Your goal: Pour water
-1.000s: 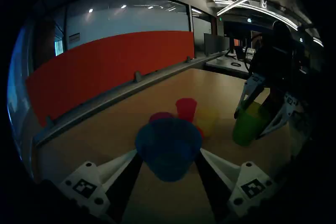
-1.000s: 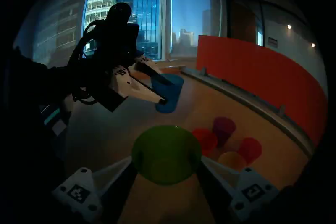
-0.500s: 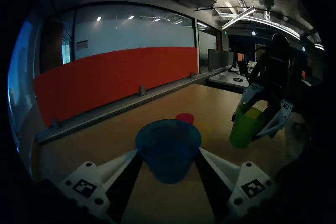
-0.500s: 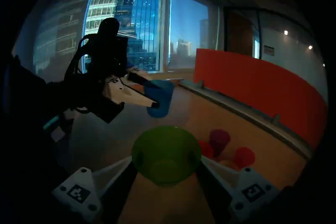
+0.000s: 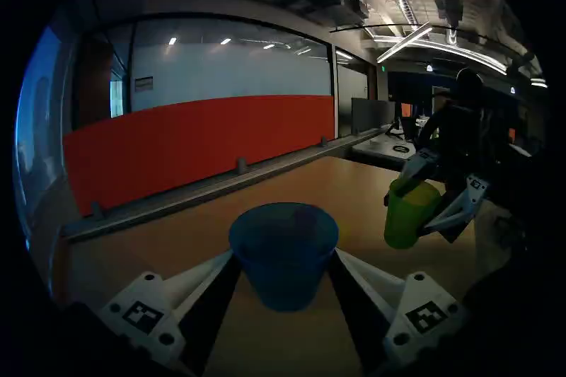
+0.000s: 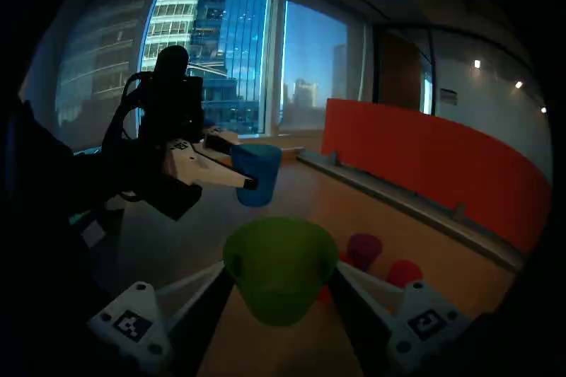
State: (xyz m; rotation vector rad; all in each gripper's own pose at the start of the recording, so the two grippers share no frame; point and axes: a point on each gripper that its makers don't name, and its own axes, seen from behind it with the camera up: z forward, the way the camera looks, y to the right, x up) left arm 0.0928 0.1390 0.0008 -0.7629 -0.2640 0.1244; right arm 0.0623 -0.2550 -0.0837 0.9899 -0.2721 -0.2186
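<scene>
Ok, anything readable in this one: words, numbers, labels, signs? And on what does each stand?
No text can be read.
Wall sign above the red panel: too small and blurred to read.
Coded squares on the jaws that hold the blue cup and the green cup: black-and-white patterns, no letters or numbers.
Both cups: no print visible.

Blue cup point(image 5: 283, 253): tapered, upright, raised above table point(image 5: 177, 235). Green cup point(image 5: 408, 213): tapered, slightly tilted, raised, apart from blue cup.
</scene>
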